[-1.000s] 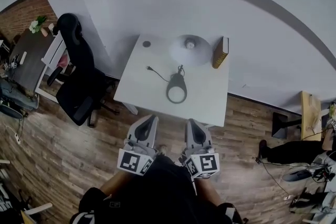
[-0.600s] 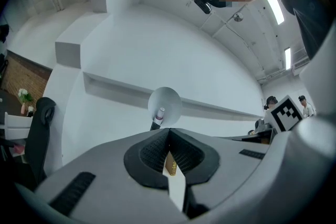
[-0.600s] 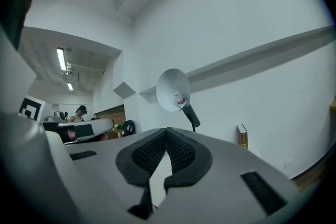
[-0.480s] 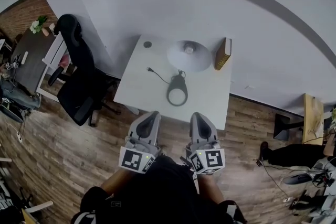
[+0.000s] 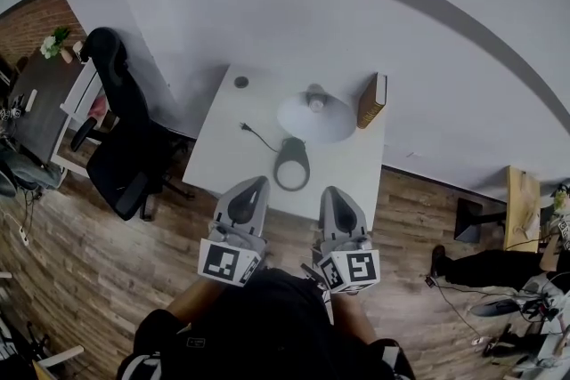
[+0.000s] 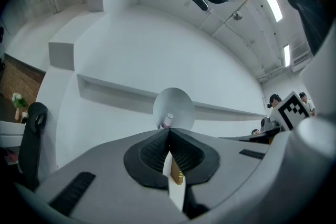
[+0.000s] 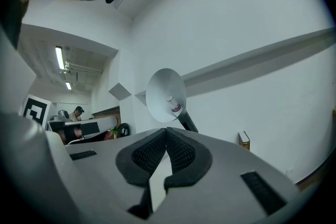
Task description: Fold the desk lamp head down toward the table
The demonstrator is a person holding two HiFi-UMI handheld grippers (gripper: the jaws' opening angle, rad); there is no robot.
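Observation:
The desk lamp stands on the white table [image 5: 349, 175], its white shade [image 5: 317, 115] raised and its dark ring base [image 5: 292, 164] near the front edge. A black cord [image 5: 256, 135] trails off to the left of the base. My left gripper [image 5: 256, 186] and right gripper [image 5: 328, 192] hover side by side in front of the table's near edge, both shut with nothing between the jaws. In the left gripper view the shade [image 6: 173, 107] and bulb [image 6: 168, 121] show just beyond the jaw tips [image 6: 168, 131]. The right gripper view shows the shade [image 7: 165, 95] above its tips [image 7: 166, 130].
A tan book [image 5: 372, 100] stands upright at the table's right back, beside the shade. A small dark disc [image 5: 241, 82] lies at the back left corner. A black office chair [image 5: 125, 142] stands left of the table on the wood floor. A white wall rises behind.
Both grippers have moved forward toward the table's near edge, staying shut. The table and lamp now sit closer in the head view.

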